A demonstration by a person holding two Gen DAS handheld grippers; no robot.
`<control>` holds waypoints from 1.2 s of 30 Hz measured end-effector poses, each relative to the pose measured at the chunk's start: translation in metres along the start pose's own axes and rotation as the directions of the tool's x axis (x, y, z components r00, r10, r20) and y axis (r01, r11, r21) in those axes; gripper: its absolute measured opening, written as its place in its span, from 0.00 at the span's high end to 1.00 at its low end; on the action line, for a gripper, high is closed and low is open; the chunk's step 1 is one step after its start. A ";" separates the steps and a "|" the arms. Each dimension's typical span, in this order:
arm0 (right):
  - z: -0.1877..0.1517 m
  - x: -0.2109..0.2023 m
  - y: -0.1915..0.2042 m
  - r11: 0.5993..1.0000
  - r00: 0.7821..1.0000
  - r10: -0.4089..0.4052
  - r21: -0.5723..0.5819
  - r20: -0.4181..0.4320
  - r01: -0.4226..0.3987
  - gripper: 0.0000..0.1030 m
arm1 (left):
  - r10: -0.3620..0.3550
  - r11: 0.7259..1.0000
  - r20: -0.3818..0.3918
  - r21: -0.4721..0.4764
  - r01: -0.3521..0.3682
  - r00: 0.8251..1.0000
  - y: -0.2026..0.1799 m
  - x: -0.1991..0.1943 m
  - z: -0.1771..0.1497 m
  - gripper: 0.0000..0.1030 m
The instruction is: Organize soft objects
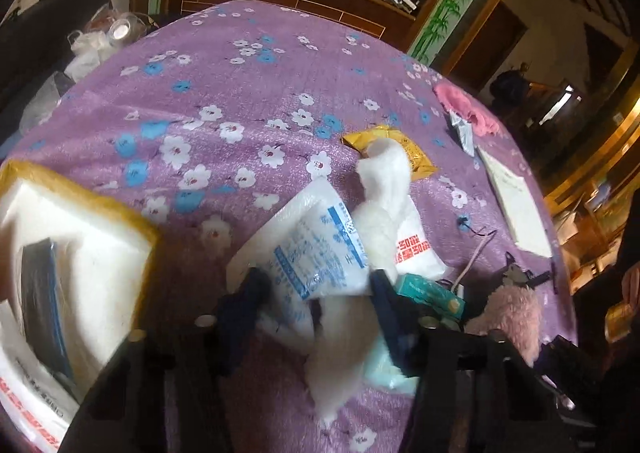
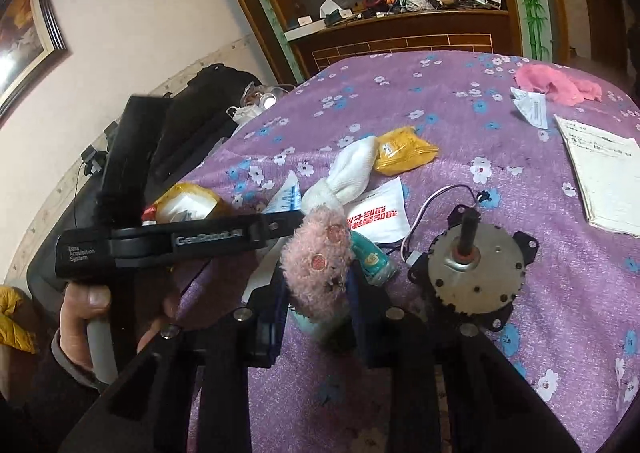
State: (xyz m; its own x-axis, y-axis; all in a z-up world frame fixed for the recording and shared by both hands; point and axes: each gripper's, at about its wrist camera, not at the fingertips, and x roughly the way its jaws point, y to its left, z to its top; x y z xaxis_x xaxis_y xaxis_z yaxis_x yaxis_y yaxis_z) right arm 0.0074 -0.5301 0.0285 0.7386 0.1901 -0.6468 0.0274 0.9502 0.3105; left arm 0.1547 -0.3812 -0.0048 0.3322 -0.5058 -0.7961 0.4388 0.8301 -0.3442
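In the right wrist view my right gripper (image 2: 318,293) is shut on a pink fluffy plush toy (image 2: 316,257), one finger on each side of it. The same toy (image 1: 504,317) shows at the lower right of the left wrist view. My left gripper (image 1: 316,289) stands over a white plush toy (image 1: 380,213) and a white packet with blue print (image 1: 316,245). Its fingers flank both, and I cannot make out whether the pads press. Seen from the right wrist, the left gripper (image 2: 180,241) reaches in from the left, its tips hidden behind the pink toy. The white plush (image 2: 352,169) lies beyond.
On the purple flowered cloth (image 1: 240,93) lie a yellow packet (image 2: 404,151), a red-printed white bag (image 2: 376,213), a teal pack (image 2: 372,257), a metal motor (image 2: 476,265), a paper booklet (image 2: 604,173) and a pink cloth (image 2: 548,83). A white foam box (image 1: 80,233) stands at the left.
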 end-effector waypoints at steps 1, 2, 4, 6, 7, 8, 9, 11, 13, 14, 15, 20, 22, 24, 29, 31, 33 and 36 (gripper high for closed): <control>0.000 0.000 0.001 1.000 1.000 0.007 0.001 0.000 -0.007 0.74 | -0.003 1.000 -0.002 -0.003 0.003 1.000 0.002 -0.001 -0.001 0.69; -0.001 0.000 0.002 1.000 1.000 0.010 -0.003 -0.002 -0.010 0.74 | -0.003 1.000 -0.009 -0.020 0.003 1.000 0.006 -0.002 -0.001 0.74; -0.002 -0.001 0.006 1.000 1.000 0.007 -0.017 0.002 -0.007 0.74 | -0.043 0.996 -0.008 -0.073 0.042 0.999 0.016 -0.003 0.001 0.78; -0.003 -0.002 0.009 1.000 1.000 0.010 -0.028 0.006 -0.010 0.74 | -0.047 0.994 0.000 -0.101 0.047 0.999 0.021 -0.006 0.003 0.80; -0.004 -0.001 0.009 0.999 1.000 0.011 -0.033 0.005 -0.011 0.74 | -0.047 0.994 0.005 -0.100 0.047 0.999 0.020 -0.008 0.002 0.81; -0.005 0.001 0.010 0.999 1.000 0.011 -0.037 0.000 -0.011 0.74 | -0.043 0.994 0.009 -0.096 0.044 0.999 0.017 -0.011 0.001 0.82; -0.006 0.004 0.011 0.999 1.000 0.008 -0.041 -0.010 -0.009 0.74 | -0.038 0.995 0.013 -0.091 0.039 0.999 0.015 -0.015 0.001 0.84; -0.008 0.008 0.013 0.999 1.000 -0.001 -0.051 -0.021 0.000 0.74 | -0.034 0.995 0.029 -0.092 0.037 0.999 0.012 -0.027 -0.003 0.85; -0.009 0.009 0.015 0.998 1.000 0.001 -0.059 -0.020 -0.003 0.74 | -0.037 0.995 0.051 -0.093 0.042 0.998 0.011 -0.043 -0.009 0.86; -0.010 0.009 0.017 0.998 1.000 0.007 -0.062 -0.019 -0.008 0.74 | -0.041 0.995 0.078 -0.090 0.048 0.996 0.011 -0.056 -0.014 0.86; -0.010 0.010 0.018 0.998 1.000 0.011 -0.067 -0.019 -0.013 0.74 | -0.046 0.994 0.093 -0.090 0.054 0.995 0.011 -0.064 -0.018 0.87; -0.014 0.014 0.030 0.993 0.999 0.014 -0.116 -0.031 -0.018 0.74 | -0.047 0.990 0.136 -0.122 0.064 0.990 0.024 -0.106 -0.041 0.88; -0.016 0.013 0.036 0.990 1.000 0.021 -0.140 -0.023 -0.024 0.74 | -0.050 0.988 0.152 -0.134 0.071 0.987 0.029 -0.120 -0.048 0.88; -0.017 0.012 0.038 0.988 0.999 0.030 -0.148 -0.023 -0.033 0.74 | -0.055 0.986 0.185 -0.147 0.083 0.981 0.034 -0.141 -0.056 0.88; -0.018 0.008 0.043 0.983 0.994 0.109 -0.144 -0.022 -0.111 0.73 | -0.058 0.979 0.244 -0.175 0.103 0.968 0.051 -0.185 -0.071 0.88; -0.018 0.005 0.051 0.979 0.992 0.122 -0.162 -0.018 -0.124 0.73 | -0.046 0.979 0.261 -0.182 0.095 0.964 0.059 -0.200 -0.076 0.88; -0.017 0.000 0.064 0.973 0.988 0.153 -0.170 -0.026 -0.156 0.73 | -0.019 0.979 0.271 -0.188 0.072 0.962 0.067 -0.213 -0.080 0.88; -0.008 0.004 0.094 0.963 0.986 0.164 -0.209 -0.039 -0.168 0.73 | 0.046 0.983 0.287 -0.183 0.008 0.957 0.077 -0.225 -0.081 0.88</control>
State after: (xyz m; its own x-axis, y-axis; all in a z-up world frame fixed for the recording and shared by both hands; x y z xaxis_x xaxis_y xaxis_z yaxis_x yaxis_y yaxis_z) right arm 0.0074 -0.4386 0.0497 0.7064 0.3524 -0.6138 -0.2388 0.9350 0.2621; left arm 0.0462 -0.1845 0.1076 0.5772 -0.5135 -0.6349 0.2816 0.8550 -0.4355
